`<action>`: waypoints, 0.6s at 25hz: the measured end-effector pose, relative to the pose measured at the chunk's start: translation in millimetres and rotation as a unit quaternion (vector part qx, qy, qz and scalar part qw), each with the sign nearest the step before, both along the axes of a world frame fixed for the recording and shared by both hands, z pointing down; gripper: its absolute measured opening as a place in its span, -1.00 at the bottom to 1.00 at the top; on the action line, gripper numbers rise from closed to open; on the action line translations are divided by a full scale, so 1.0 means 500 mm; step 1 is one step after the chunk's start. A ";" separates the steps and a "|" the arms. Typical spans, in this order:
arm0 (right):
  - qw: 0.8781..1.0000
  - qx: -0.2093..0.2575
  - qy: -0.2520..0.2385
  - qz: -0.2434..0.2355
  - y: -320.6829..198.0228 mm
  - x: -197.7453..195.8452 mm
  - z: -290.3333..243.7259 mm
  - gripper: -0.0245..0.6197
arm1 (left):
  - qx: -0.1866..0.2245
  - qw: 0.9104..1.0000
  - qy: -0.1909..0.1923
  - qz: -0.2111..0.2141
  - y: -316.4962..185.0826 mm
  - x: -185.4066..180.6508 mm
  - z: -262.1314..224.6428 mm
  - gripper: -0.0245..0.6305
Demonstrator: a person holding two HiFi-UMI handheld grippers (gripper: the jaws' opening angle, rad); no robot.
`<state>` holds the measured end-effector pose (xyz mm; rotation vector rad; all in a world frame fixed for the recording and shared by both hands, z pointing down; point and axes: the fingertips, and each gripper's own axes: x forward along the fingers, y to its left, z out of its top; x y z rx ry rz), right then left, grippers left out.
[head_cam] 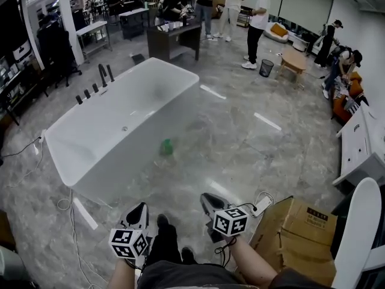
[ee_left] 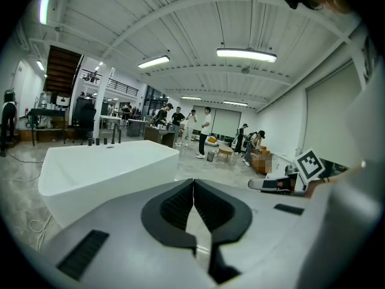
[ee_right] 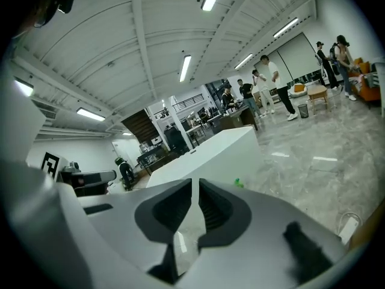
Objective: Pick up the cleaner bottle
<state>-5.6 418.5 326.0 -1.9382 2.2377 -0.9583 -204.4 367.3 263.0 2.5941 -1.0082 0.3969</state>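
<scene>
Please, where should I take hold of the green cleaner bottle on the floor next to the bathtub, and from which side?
Probably grip the green bottle by its body, coming from the open floor side: the wall of the bathtub stands close on the other. Its shape is too blurred to say more. The right gripper is shut and empty; open it first.

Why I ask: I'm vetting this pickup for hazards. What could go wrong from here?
The left gripper and right gripper are both shut; unless opened first, they would likely knock the green cleaner bottle over. It sits right beside the bathtub wall, so one jaw may lack room. A white cord lies loose close to the person, a possible trip.
</scene>
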 end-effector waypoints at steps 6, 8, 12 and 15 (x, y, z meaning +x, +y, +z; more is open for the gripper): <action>1.000 -0.011 0.005 0.023 -0.016 0.039 0.008 -0.81 | -0.011 1.000 0.010 0.015 -0.063 0.037 0.017 -0.88; 0.999 -0.016 0.008 0.033 -0.026 0.064 0.016 -0.81 | -0.013 1.000 0.013 0.020 -0.088 0.055 0.031 -0.88; 0.998 -0.020 0.021 0.063 -0.089 0.121 0.020 -0.81 | -0.021 0.999 0.016 0.030 -0.162 0.090 0.049 -0.88; 0.997 -0.021 0.023 0.070 -0.176 0.138 0.018 -0.81 | -0.022 0.999 0.020 0.031 -0.244 0.102 0.049 -0.88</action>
